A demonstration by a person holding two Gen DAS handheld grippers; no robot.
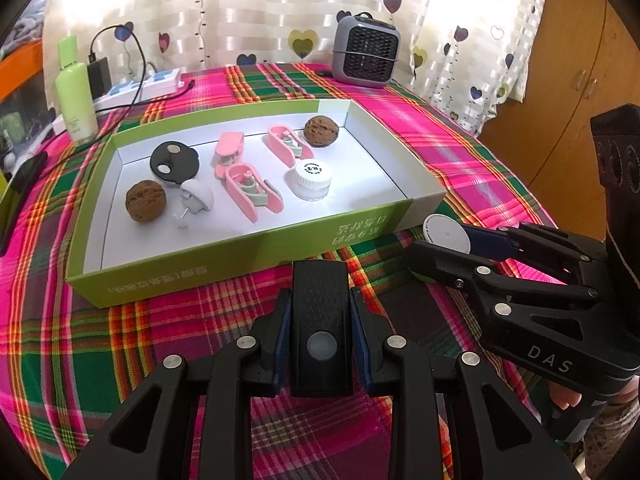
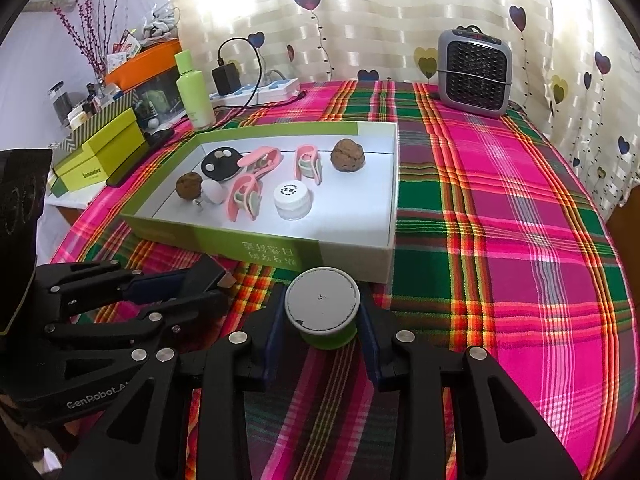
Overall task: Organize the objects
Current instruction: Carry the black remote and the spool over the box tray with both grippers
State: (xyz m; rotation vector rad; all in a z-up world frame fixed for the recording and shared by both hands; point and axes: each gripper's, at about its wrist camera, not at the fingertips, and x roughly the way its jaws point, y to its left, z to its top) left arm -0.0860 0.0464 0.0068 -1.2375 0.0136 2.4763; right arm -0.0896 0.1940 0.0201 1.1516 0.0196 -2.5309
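Showing only in right view: green boxes [image 2: 100, 148] and orange bin [image 2: 144, 62] past the left edge of the tabletop.
Showing only in left view: dark phone [image 1: 20, 196] at the left edge.
Writing: "DAS" on right gripper body, "GenRobot.AI" on left; print on tray [image 1: 240, 264] wall too small to read.
Left gripper [image 1: 320, 336]: clenched on black device [image 1: 320, 300], near the front edge.
Right gripper [image 2: 322, 320]: clamped around round white-topped tin [image 2: 322, 304], just before the tray's front wall.
Tray contents: walnuts [image 1: 145, 201], pink clips [image 1: 248, 190], white jar [image 1: 312, 180], black disc [image 1: 174, 162].
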